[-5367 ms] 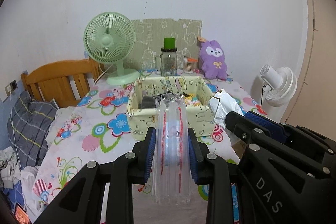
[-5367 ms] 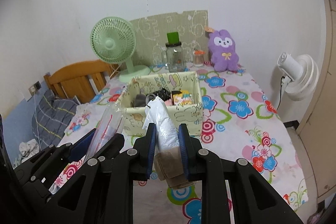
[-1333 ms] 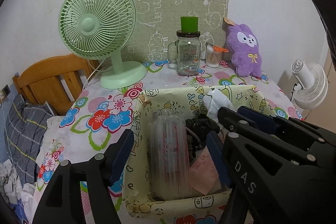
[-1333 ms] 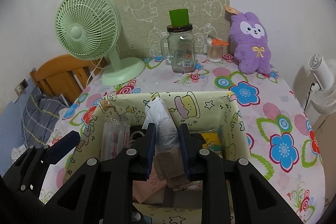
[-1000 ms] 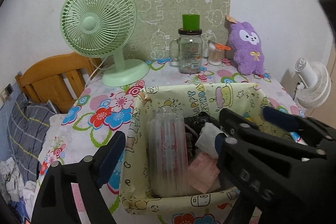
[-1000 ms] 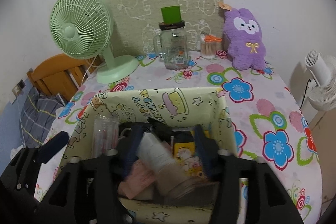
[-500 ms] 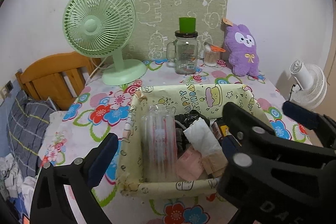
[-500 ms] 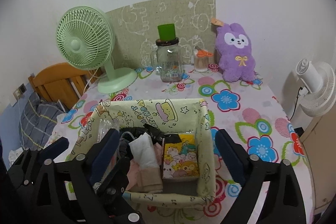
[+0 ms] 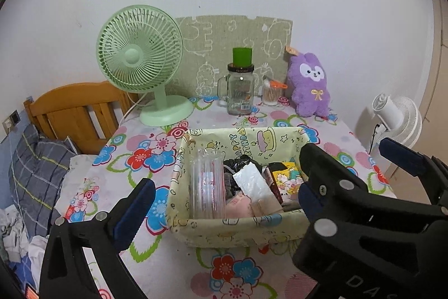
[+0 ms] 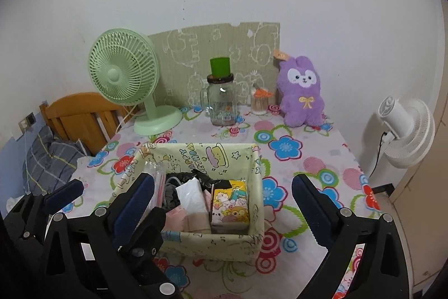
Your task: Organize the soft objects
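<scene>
A pale yellow fabric basket (image 9: 232, 226) (image 10: 257, 181) stands on the flowered table. Inside it lie a clear plastic packet with red stripes (image 9: 207, 187) (image 10: 160, 181), a white bag on beige cloth (image 9: 253, 185) (image 10: 191, 195), a pink item, dark items and a cartoon-print pack (image 10: 229, 201). My left gripper (image 9: 224, 192) is open and empty, held back above the basket's front. My right gripper (image 10: 221, 195) is open and empty, its jaws wide to either side of the basket.
A green desk fan (image 9: 140, 60), a glass jar with a green cup on top (image 9: 240, 91), a cotton-swab pot (image 9: 271, 94) and a purple plush (image 9: 309, 87) stand at the back. A white fan (image 10: 406, 128) stands off the table's right. A wooden bed frame (image 9: 72, 108) lies left.
Both grippers opened, leaving the clear packet and the white bag with cloth in the basket, then pulled back and up away from it.
</scene>
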Tool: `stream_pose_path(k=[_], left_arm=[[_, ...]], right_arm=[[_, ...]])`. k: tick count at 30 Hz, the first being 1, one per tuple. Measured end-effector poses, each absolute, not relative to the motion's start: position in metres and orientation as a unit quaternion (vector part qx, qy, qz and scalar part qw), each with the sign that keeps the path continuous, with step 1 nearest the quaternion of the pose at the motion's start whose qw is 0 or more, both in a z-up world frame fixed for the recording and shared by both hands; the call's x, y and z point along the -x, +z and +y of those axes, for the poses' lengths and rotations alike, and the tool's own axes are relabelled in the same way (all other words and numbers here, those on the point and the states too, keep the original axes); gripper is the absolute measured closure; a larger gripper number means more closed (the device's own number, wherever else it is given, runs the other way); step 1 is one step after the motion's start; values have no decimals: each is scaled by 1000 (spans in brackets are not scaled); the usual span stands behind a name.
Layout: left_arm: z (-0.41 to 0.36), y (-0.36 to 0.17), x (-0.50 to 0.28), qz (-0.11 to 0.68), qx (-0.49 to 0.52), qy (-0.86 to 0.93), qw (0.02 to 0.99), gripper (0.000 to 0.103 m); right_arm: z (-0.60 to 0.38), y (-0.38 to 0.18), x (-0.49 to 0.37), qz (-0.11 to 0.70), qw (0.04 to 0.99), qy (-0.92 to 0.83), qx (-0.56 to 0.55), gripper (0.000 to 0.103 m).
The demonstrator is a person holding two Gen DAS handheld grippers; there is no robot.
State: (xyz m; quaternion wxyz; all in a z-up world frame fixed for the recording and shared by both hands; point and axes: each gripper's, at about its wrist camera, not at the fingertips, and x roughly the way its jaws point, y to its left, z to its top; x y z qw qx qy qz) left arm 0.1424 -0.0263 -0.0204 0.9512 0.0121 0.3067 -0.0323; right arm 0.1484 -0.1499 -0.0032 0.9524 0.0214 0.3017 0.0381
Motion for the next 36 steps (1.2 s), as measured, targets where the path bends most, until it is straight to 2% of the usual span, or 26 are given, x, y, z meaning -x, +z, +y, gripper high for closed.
stream_pose_path(k=[7,36], left_arm=[[-25,-6,-115,285,-12,-33,958,0],[5,22,-16,227,-11,-26,973,0]], right_arm=[[-152,15,-118,282,959,33,-16,0],[-171,47,-8,226,974,-10,-21,0]])
